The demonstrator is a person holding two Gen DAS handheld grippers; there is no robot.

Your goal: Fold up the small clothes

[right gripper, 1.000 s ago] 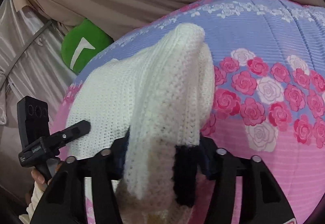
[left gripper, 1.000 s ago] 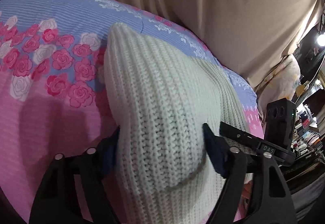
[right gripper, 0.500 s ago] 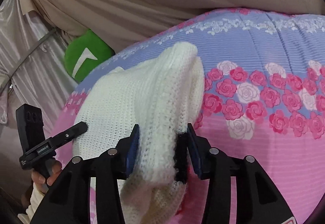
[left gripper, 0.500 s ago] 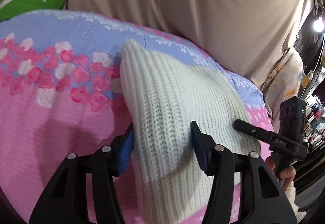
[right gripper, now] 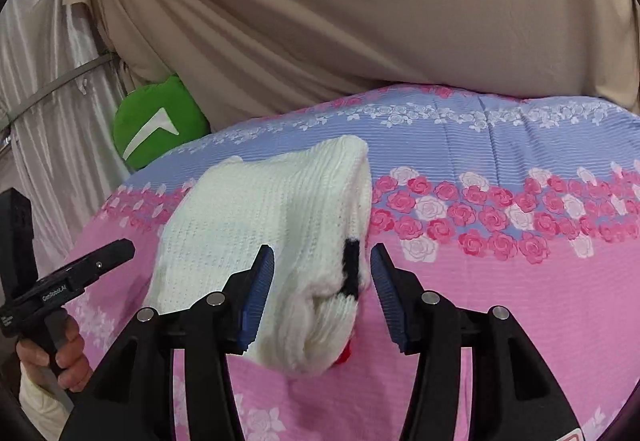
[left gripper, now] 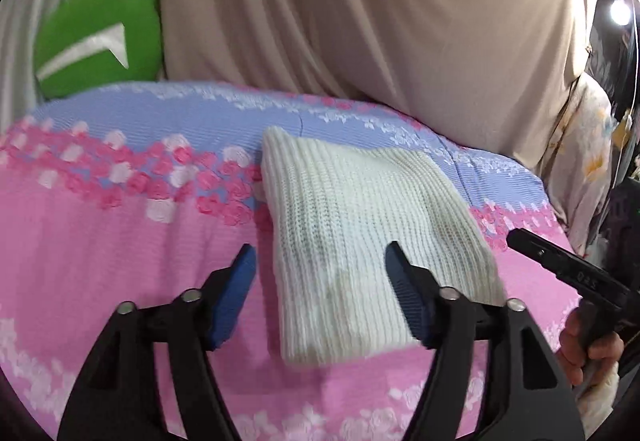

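Observation:
A white knitted garment (left gripper: 360, 225) lies folded on the pink and blue floral bedspread (left gripper: 120, 261). My left gripper (left gripper: 320, 261) hovers over its near edge with its jaws opening; the blue pads (left gripper: 234, 293) stand clear of the knit. In the right wrist view the same garment (right gripper: 260, 217) shows a black patch on its right side. My right gripper (right gripper: 322, 257) is at its near corner, jaws opening. The bunched corner sits between the pads (right gripper: 386, 289) without being pressed.
A green cushion (left gripper: 96, 45) leans at the bed's far left, against a beige curtain (left gripper: 360, 9). A hand (left gripper: 592, 345) holding the other gripper's black handle shows at the right edge. A bright lamp (left gripper: 620, 13) and clutter are at the far right.
Both grippers have let go of the white garment and drawn back and upward. The garment has dropped from its raised, pinched shape and now lies flat on the bedspread.

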